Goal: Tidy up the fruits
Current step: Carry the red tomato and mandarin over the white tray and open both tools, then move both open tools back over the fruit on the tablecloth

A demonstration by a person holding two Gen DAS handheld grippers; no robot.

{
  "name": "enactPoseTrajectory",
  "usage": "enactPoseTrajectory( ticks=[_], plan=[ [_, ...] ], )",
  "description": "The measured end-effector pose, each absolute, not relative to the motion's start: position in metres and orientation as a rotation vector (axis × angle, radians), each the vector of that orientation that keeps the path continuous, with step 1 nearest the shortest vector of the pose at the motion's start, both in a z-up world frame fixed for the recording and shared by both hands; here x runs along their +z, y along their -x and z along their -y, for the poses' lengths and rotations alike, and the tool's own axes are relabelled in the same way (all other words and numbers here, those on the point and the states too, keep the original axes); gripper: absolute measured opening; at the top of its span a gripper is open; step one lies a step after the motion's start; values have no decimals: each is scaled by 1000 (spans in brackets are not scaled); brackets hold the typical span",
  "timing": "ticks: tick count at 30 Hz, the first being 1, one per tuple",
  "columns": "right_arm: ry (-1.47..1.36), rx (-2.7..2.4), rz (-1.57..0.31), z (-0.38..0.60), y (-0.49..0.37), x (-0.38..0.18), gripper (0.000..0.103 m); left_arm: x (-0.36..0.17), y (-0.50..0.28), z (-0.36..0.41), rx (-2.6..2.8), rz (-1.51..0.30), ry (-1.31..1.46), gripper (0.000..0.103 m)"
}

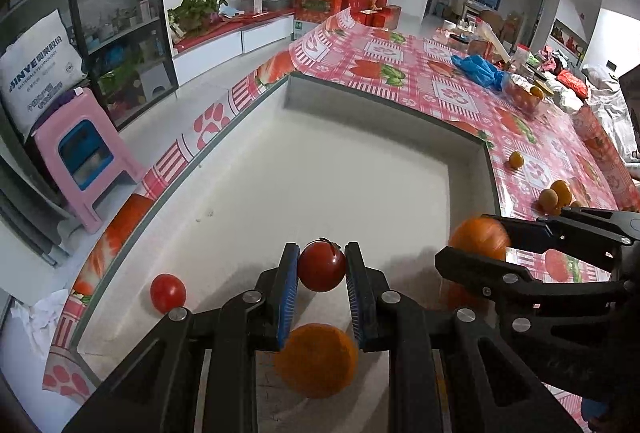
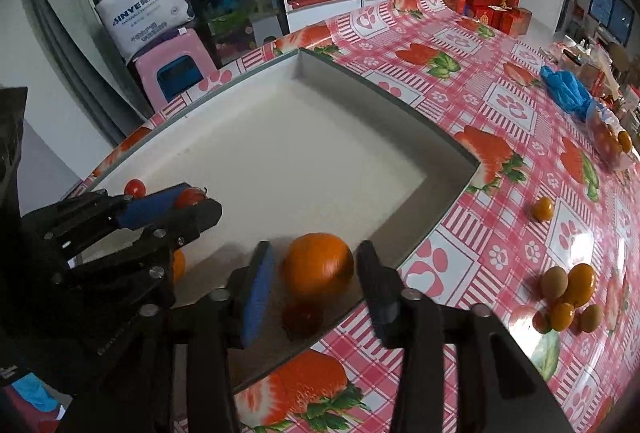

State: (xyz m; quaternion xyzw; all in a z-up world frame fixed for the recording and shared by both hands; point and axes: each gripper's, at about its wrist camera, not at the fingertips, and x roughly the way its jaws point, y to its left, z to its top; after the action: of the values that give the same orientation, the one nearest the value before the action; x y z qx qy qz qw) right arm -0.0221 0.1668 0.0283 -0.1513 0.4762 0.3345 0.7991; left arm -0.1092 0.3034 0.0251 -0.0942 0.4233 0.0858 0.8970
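Observation:
In the left wrist view my left gripper (image 1: 322,251) is shut on a red tomato (image 1: 322,265), its blue pads pressing both sides above the white tray (image 1: 320,153). An orange (image 1: 316,359) and a second tomato (image 1: 168,292) lie in the tray below. My right gripper (image 2: 318,273) is open around a blurred orange (image 2: 318,267), with a thin gap at each pad. It hangs over the tray's (image 2: 280,137) near corner, where a dark red fruit (image 2: 302,317) lies in shadow. The left gripper (image 2: 192,199) shows at the left with its tomato (image 2: 190,197).
Several small orange and brownish fruits (image 2: 568,289) sit clustered on the strawberry-print tablecloth (image 2: 460,105) right of the tray, one more (image 2: 543,209) further back. A blue plastic bag (image 2: 568,89) and boxes lie at the far end. A pink stool (image 2: 176,69) stands beyond the table's edge.

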Motion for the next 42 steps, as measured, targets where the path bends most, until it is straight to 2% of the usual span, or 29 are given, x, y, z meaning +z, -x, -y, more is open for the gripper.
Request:
enactPoseTrajectory(
  ticks=[3,8,9,11,12,14,27,31,41,42],
  plan=[
    [329,713,-1007,-167,22,32,61,24,109,-303,177,-885,192,24],
    [325,708,-995,-166,22,35,63,21,109,-303,166,-903,200,25],
    [326,700,-992,-164,22,36,63,21,109,-303,167,-905,196,28],
    [314,692,-989,-159,20,38,66,21,110,-304,212,-909,180,53],
    [298,689,-994,-156,18,39,70,22,112,-306,241,-903,177,74],
    [287,677,-994,-151,16,40,78,24,117,-311,274,-877,195,88],
    [265,676,-983,-128,20,50,85,34,121,-296,260,-908,173,90],
    [255,655,-971,-115,19,54,93,42,122,-284,252,-908,135,90],
    [153,556,-985,-57,7,55,94,57,121,-254,244,-911,59,90],
    [134,539,-989,-49,5,54,101,59,121,-250,240,-912,50,90]
  ],
)
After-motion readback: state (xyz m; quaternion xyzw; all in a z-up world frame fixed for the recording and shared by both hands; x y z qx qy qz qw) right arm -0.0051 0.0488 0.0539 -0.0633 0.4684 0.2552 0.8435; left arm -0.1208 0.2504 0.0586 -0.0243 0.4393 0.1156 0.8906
